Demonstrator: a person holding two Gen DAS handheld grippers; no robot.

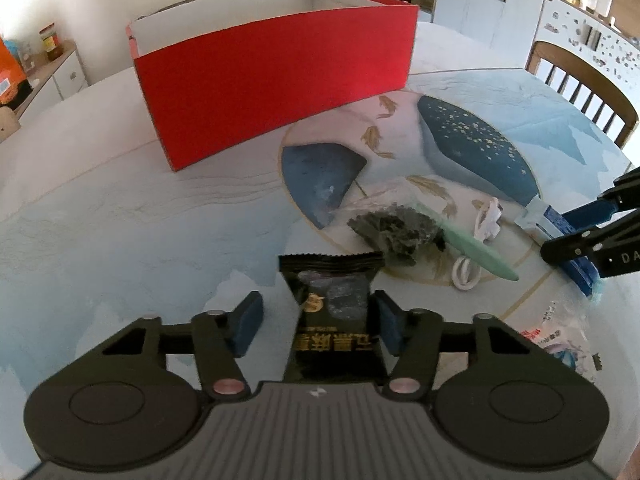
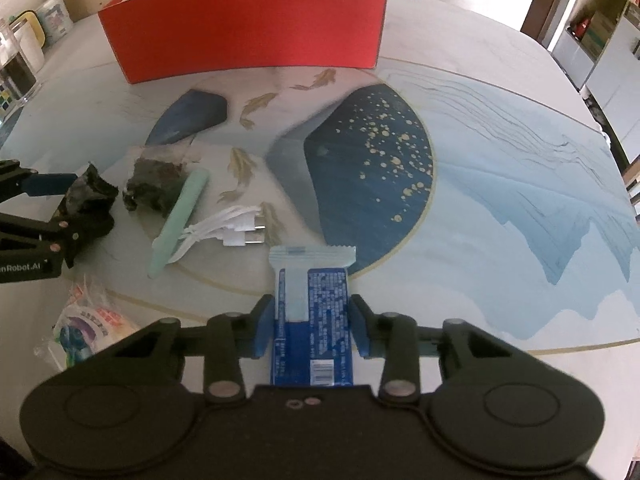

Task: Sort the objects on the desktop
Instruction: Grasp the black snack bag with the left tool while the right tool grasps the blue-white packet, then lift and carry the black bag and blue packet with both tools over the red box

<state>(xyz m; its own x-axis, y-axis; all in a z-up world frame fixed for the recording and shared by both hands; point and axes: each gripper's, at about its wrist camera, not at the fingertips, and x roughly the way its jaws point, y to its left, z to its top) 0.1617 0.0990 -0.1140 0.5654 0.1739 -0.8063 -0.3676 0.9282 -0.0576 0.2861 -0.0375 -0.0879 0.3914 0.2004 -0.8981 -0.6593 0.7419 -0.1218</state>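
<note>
**Handling the two snack packets at pick-up**

Your left gripper straddles the black snack packet, low centre of the left wrist view. One pad touches its right edge; the other stands clear, so the gripper is not yet clamped. Your right gripper brackets the blue wafer packet, low centre of its view; whether the pads press cannot be told. Judge both packets light, crinkly and slippery, their contents crushable. Grip across the filled middle, not the crimped ends. The red box stands at upper centre on the bench.
</note>
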